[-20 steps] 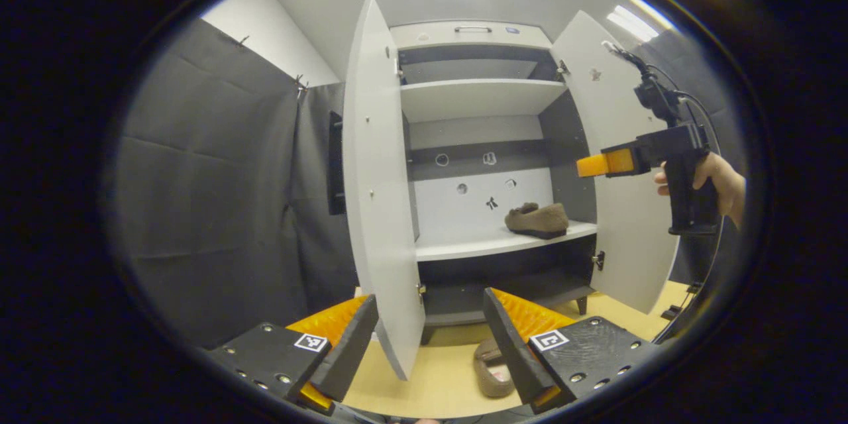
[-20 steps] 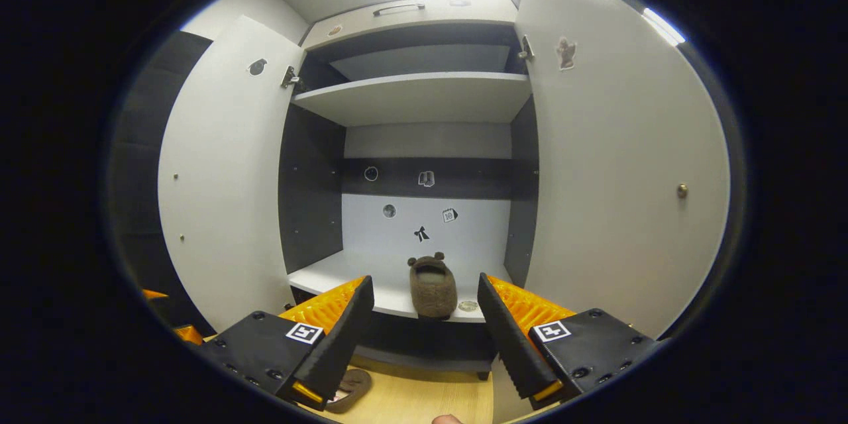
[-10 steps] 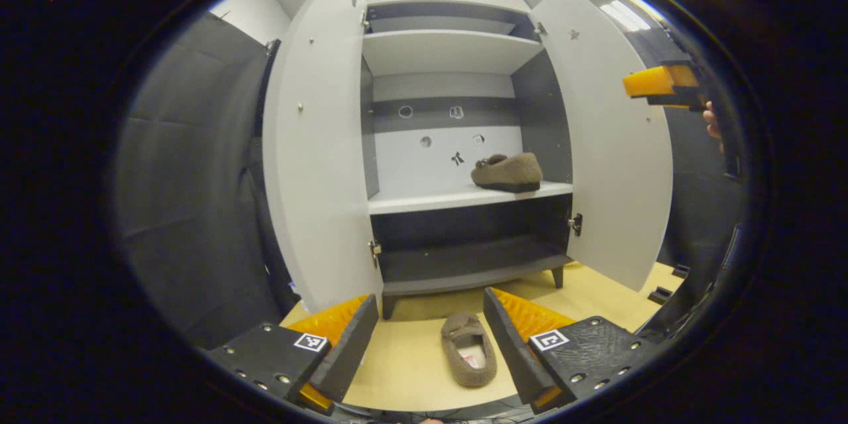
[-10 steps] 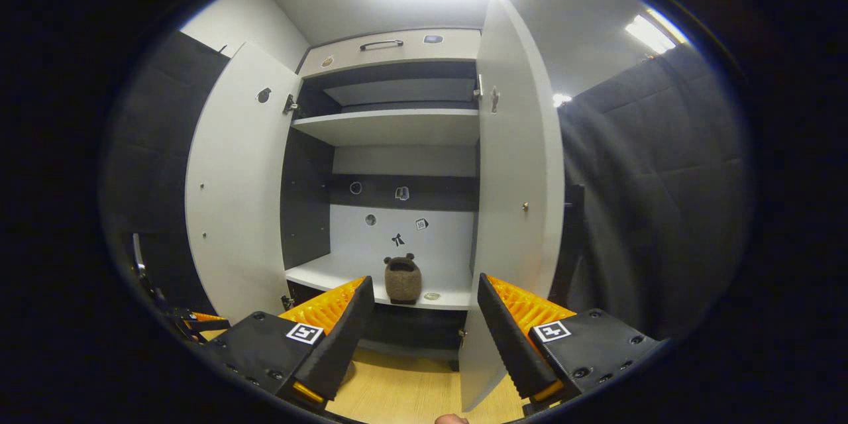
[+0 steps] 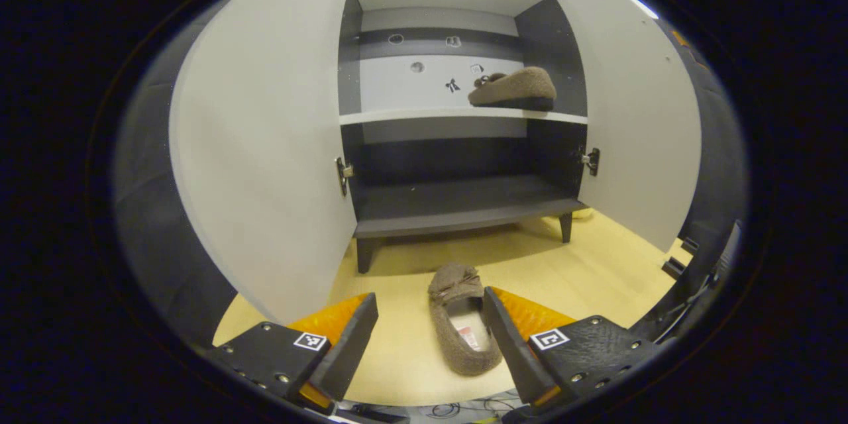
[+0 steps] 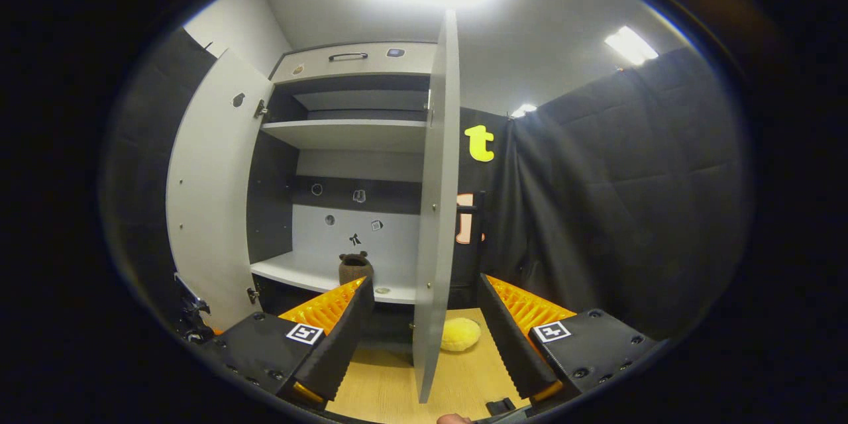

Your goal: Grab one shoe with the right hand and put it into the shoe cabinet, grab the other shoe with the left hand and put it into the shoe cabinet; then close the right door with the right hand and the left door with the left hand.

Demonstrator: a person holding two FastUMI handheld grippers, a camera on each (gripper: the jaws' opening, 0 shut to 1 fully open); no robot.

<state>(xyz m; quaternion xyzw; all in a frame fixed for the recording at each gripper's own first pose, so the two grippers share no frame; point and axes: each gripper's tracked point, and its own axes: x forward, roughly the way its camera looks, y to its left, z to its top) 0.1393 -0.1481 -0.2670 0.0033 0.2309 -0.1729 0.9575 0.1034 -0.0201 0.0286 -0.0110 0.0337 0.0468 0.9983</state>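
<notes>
A brown fuzzy slipper point(image 5: 511, 87) rests on the right part of the white middle shelf of the shoe cabinet point(image 5: 457, 116); in the right gripper view this slipper point(image 6: 356, 268) sits heel-on. The second brown slipper point(image 5: 462, 324) lies on the wooden floor in front of the cabinet, toe toward it. My left gripper point(image 5: 429, 338) hangs open just above and behind it, with the slipper's heel beside the right finger point(image 5: 507, 338). My right gripper point(image 6: 424, 338) is open and holds nothing, facing the edge of the right door point(image 6: 437, 212). Both doors stand open.
The left door point(image 5: 265, 146) swings out wide at the left, the right door point(image 5: 639, 119) at the right. A dark bottom shelf point(image 5: 457, 202) sits low on short legs. A yellow fluffy object point(image 6: 460, 334) lies on the floor behind the right door. Black cloth walls surround the booth.
My left gripper has dropped low and tilted down toward the slipper on the floor. My right gripper has drawn back and swung right, from facing the shelf to facing the right door's edge.
</notes>
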